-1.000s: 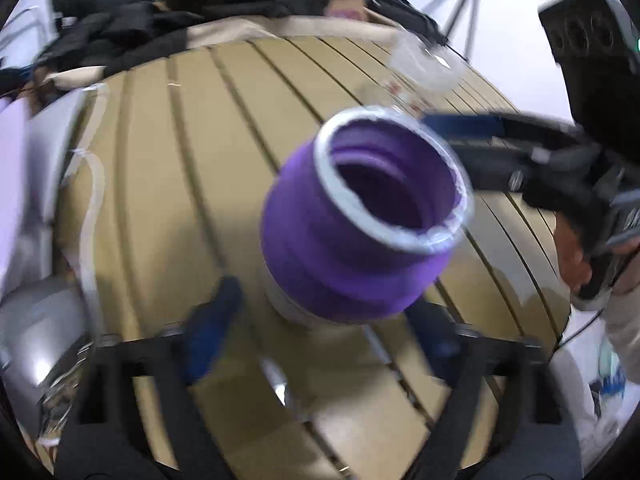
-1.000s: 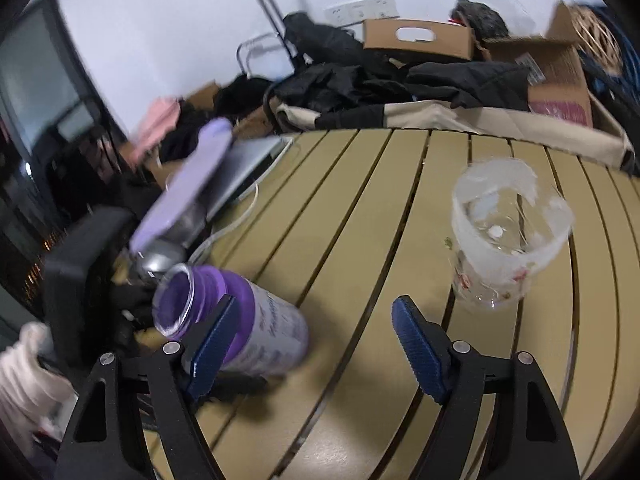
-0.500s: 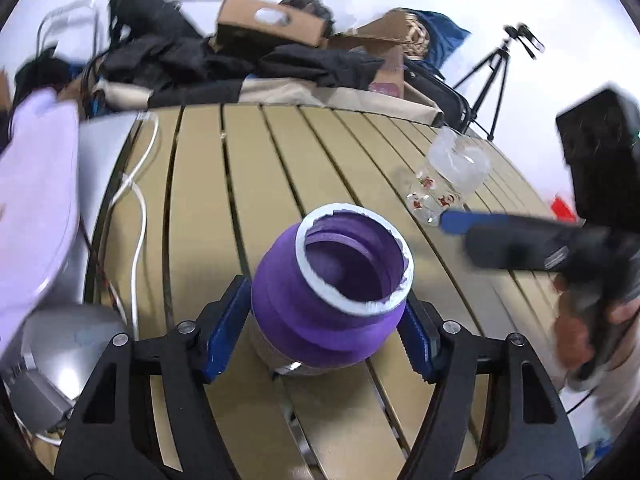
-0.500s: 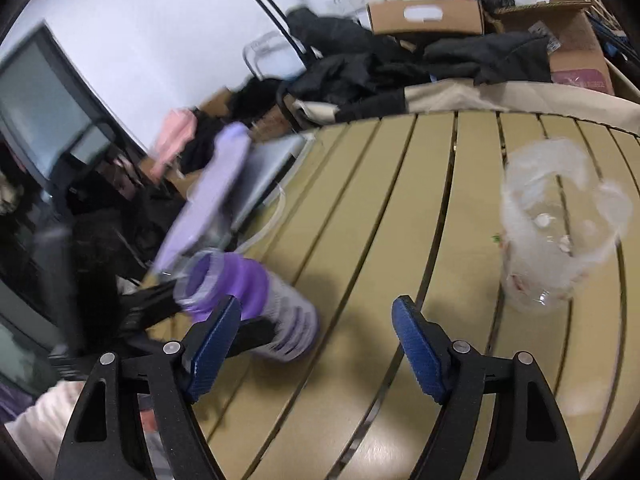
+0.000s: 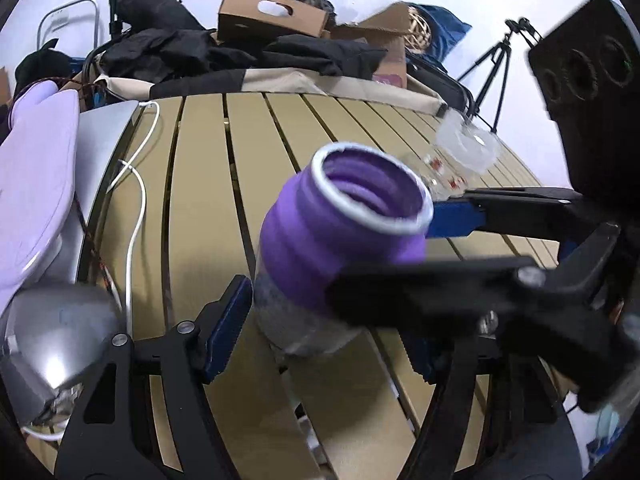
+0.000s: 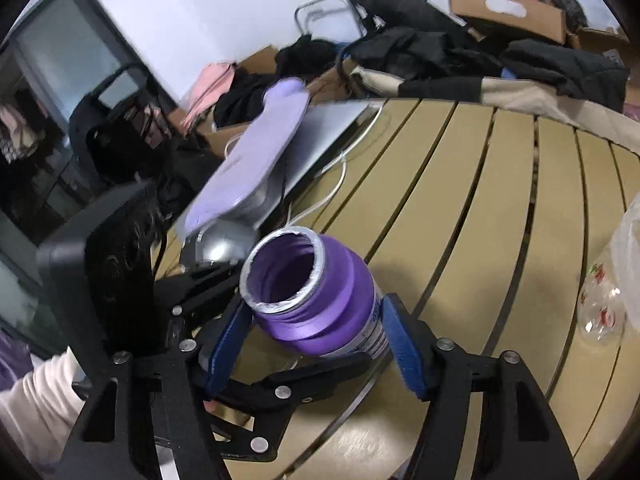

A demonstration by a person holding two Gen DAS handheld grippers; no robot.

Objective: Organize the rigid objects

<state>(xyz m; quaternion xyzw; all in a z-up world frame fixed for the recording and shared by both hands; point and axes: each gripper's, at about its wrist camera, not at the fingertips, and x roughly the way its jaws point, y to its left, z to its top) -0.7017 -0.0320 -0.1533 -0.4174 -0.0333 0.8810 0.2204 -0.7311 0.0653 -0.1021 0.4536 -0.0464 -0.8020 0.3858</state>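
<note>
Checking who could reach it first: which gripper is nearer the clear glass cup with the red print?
Right. The right gripper, jaws around the purple bottle, sits beside the cup; the left gripper is across the bottle from it.

The open purple plastic bottle [image 6: 308, 300] has a smooth, slightly glossy neck, a ragged foil remnant on its rim and a paper label. The tan slatted wooden table [image 5: 200, 200] looks matt. The clear plastic cup [image 5: 464, 152] is cloudy; the silver metal dome [image 5: 56, 336] shines.
</note>
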